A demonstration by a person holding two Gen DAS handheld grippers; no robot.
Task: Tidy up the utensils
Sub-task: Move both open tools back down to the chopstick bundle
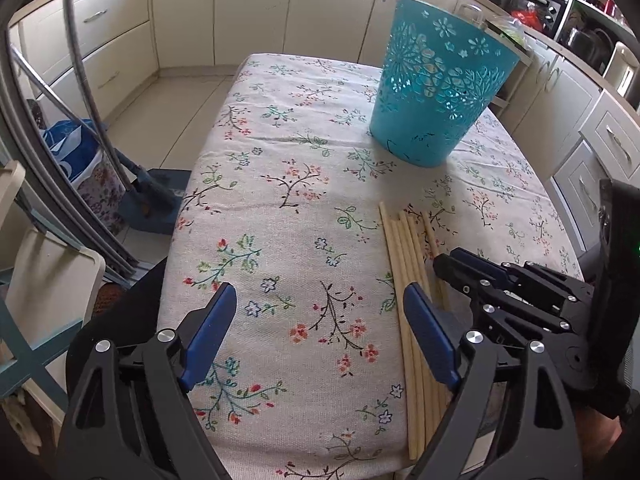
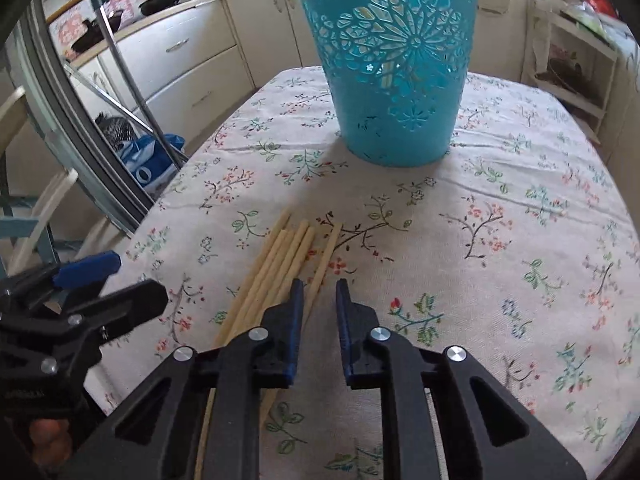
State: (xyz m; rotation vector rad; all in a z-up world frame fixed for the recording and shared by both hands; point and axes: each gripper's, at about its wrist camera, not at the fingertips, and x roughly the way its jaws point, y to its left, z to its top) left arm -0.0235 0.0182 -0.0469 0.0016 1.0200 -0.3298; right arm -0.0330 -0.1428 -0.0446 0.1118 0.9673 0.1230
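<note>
Several pale wooden chopsticks (image 1: 402, 256) (image 2: 280, 256) lie in a loose bundle on the flowered tablecloth (image 1: 280, 168), near the front edge. A turquoise cut-out bucket (image 1: 432, 92) (image 2: 396, 72) stands upright behind them. My left gripper (image 1: 320, 290) (image 2: 128, 276) is wide open and holds nothing; its right finger hangs over the bundle. My right gripper (image 2: 320, 284) (image 1: 446, 260) sits low over the bundle's right side with a narrow gap between its jaws. The rightmost chopstick (image 2: 326, 252) runs into that gap beside the left pad, and the pads do not press on it.
The table's left edge drops to a tiled floor with a blue bag (image 1: 76, 152), a broom head (image 1: 156, 196) and metal poles (image 1: 84, 80). A pale chair (image 1: 52, 280) stands at the near left. Cream cabinets (image 1: 248, 8) line the back and right.
</note>
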